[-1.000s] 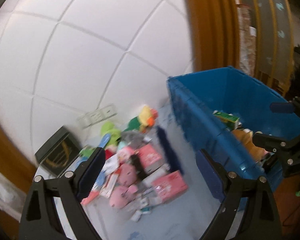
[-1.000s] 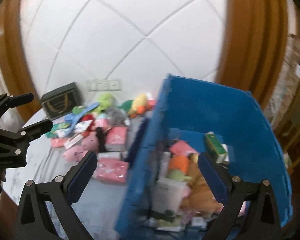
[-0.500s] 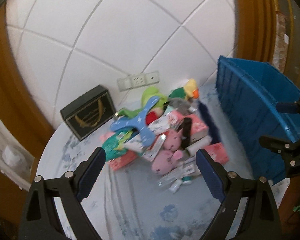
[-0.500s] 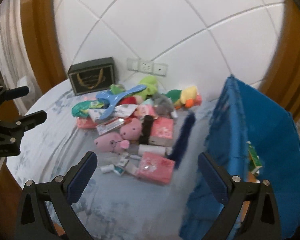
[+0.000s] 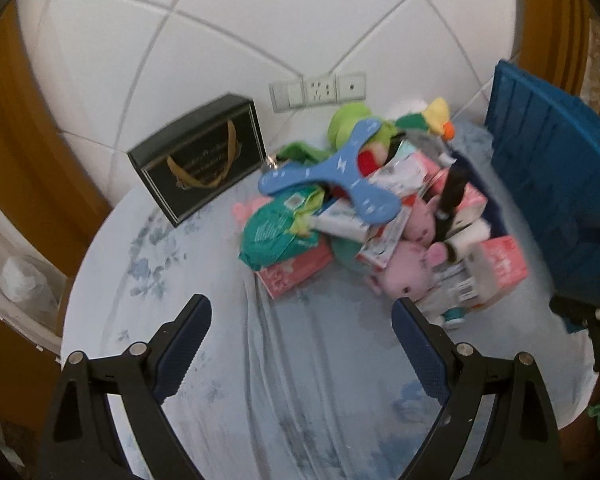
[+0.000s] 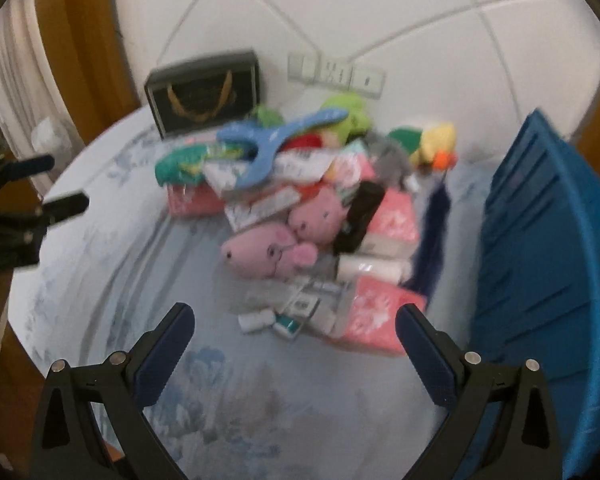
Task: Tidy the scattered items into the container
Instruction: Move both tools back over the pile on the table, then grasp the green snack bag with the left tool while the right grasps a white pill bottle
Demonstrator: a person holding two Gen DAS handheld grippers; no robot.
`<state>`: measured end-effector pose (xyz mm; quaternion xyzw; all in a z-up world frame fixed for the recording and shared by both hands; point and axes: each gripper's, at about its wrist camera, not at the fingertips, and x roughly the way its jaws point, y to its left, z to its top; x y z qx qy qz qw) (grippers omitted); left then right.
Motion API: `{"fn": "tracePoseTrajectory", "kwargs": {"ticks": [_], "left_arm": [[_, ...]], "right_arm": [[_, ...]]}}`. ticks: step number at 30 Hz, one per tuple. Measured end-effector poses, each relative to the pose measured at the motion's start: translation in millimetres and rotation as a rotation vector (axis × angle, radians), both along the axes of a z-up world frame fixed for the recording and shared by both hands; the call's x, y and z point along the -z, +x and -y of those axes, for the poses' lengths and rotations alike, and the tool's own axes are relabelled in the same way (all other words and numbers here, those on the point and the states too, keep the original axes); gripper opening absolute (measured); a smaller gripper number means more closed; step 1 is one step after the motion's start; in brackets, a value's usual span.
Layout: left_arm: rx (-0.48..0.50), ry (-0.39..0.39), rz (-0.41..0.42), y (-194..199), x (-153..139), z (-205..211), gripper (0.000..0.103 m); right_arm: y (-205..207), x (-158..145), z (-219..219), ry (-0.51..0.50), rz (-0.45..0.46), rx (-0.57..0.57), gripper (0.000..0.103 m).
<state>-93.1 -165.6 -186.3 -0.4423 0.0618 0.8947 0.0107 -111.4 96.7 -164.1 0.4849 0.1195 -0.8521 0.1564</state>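
A: Both claws are spread wide and empty. Left claw [image 5: 300, 344] hangs over bare cloth on the table [image 5: 148, 280]; right claw [image 6: 296, 344] does likewise.

B: Where's the pile from them?

A: Ahead of both, toward the wall. Nearest the right claw: a pink tissue pack [image 6: 376, 316] and small bottles, just beyond its fingertips. Nearest the left: the pink plush pig [image 5: 408, 272] and another pink pack [image 5: 296, 268].

B: And the container?

A: Blue crate [image 6: 548, 264], right of the pile, closest to the right claw.

B: Obstacles?

A: A blue boomerang [image 5: 340, 180] lies across the heap's top; a black gift box [image 5: 204, 160] stands behind, left.
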Motion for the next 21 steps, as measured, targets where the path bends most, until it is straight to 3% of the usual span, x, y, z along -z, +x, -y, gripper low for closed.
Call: {"fn": "tracePoseTrajectory", "kwargs": {"ticks": [6,16,21], "left_arm": [[0.069,-0.017,0.015,-49,49,15,0.092],[0.224,-0.24,0.013,-112,130,7,0.092],[0.249,-0.266,-0.038,-134,146,3,0.092]], "right_arm": [[-10,59,16,0.007,0.101,0.016,0.102],[-32,121,20,0.003,0.188,0.081,0.102],[-34,154,20,0.023,0.236,0.085,0.102]]}}
